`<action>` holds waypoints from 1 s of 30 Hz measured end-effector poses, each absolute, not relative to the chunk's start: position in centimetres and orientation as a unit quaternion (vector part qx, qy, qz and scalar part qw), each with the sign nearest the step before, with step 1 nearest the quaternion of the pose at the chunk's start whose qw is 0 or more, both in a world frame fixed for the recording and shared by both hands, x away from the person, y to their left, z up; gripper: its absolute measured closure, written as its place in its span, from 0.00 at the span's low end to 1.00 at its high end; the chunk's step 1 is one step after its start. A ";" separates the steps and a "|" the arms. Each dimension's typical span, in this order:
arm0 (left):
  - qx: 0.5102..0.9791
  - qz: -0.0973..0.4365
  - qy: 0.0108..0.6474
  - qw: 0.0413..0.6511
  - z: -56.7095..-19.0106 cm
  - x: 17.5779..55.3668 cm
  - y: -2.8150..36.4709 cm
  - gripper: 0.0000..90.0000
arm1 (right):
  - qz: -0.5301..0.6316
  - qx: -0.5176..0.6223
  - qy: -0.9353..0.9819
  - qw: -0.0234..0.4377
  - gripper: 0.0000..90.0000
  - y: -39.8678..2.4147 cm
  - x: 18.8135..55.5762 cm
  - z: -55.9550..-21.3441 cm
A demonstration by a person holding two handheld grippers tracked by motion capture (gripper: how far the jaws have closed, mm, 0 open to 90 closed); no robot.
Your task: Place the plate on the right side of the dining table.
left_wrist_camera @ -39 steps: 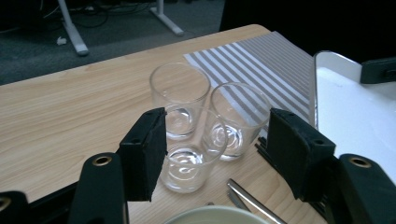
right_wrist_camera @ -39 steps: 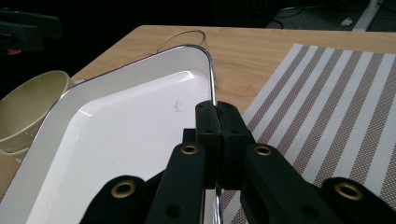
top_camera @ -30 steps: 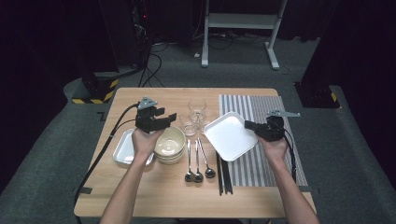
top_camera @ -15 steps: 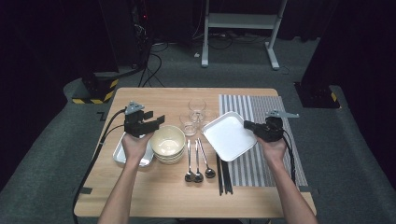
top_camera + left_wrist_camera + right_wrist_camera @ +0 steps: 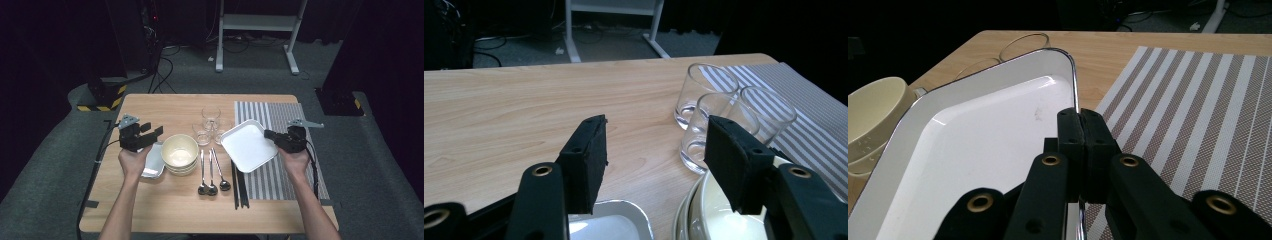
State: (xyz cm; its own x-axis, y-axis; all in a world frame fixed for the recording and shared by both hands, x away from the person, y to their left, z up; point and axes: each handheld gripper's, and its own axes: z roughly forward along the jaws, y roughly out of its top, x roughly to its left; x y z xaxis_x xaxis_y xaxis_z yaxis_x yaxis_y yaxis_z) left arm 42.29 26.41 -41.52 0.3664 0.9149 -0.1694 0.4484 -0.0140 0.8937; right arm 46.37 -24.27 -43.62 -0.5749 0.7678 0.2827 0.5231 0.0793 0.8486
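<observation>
My right gripper (image 5: 268,134) is shut on the right rim of a white square plate (image 5: 247,146), which it holds tilted over the left edge of the striped placemat (image 5: 285,165). In the right gripper view the jaws (image 5: 1080,131) are pinched together on the plate's (image 5: 978,150) rim. My left gripper (image 5: 155,132) hovers open at the table's left, above a small metal tray (image 5: 154,165) and beside a stack of cream bowls (image 5: 180,152). Nothing sits between its jaws (image 5: 654,150). The tray (image 5: 614,225) and bowls (image 5: 719,220) lie just below them.
Three clear glasses (image 5: 210,125) stand in a cluster behind the bowls, also ahead of the left jaws (image 5: 719,115). Three spoons (image 5: 212,175) and black chopsticks (image 5: 239,184) lie side by side on the wood, in front of the plate.
My left gripper has moved left and slightly down, from over the bowls to over the metal tray. The right gripper and the plate have kept still.
</observation>
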 end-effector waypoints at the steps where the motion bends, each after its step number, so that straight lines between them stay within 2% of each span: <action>1: 0.670 0.241 0.509 0.484 -41.5 42.3 26.4 0.47 | 0.512 0.445 0.725 0.119 0.99 -24.3 46.4 -43.6; 30: 0.632 0.272 0.576 0.441 -45.6 39.0 31.7 0.43 | 0.515 0.468 0.706 0.134 0.98 -26.1 46.0 -43.7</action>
State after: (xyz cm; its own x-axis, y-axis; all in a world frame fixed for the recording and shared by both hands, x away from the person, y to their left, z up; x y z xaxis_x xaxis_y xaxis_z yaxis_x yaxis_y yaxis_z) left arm 39.01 31.66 -45.61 0.1891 0.9682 -0.1639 0.4873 0.0524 0.8717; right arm 46.03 -26.06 -43.75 -0.5261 0.7985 0.2926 0.5230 0.0325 0.8517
